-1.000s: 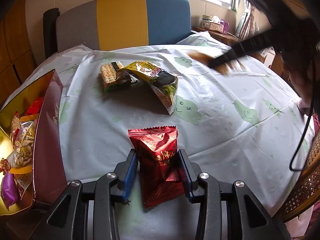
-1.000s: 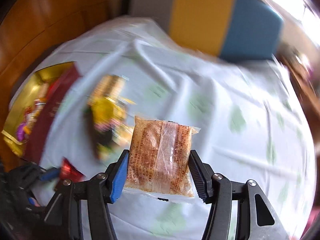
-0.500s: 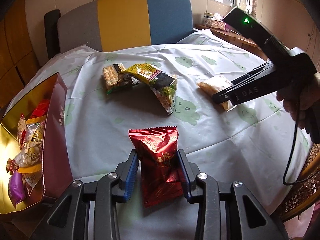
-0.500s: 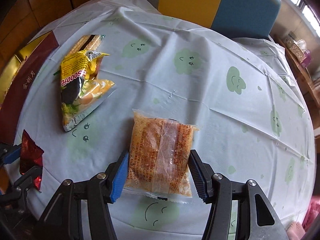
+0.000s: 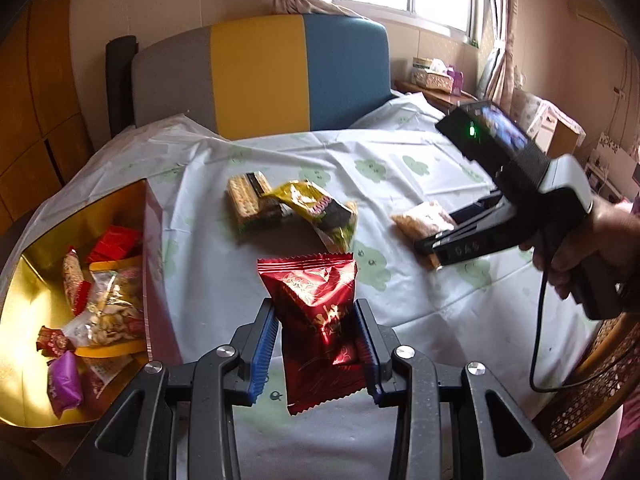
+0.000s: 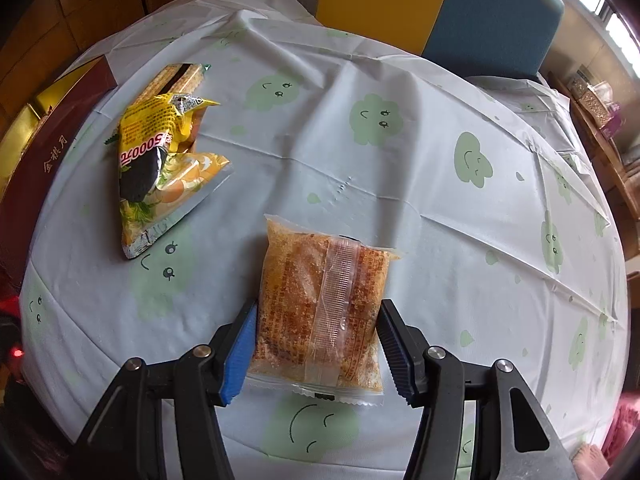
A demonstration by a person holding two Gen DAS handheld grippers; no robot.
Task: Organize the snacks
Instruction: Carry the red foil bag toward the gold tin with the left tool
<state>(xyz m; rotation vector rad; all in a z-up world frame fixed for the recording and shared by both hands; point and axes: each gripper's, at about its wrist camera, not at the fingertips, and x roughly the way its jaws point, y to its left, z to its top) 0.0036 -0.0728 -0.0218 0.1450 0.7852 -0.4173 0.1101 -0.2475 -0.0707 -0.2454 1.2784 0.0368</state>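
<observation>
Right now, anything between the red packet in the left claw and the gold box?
Nothing visible. The red packet is pinched in the left claw; the gold box lies open beside it, only its maroon wall between.

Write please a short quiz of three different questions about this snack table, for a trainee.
1. True or false: the left tool is shut on the red packet.
2. What lies between the pads of the right tool? A) yellow bag B) clear orange packet C) wafer pack
3. Fill in: the gold box already holds several ____.

Key: 1 true. 2 B, the clear orange packet; the yellow bag and wafer pack lie untouched on the tablecloth. 3 snacks.
</observation>
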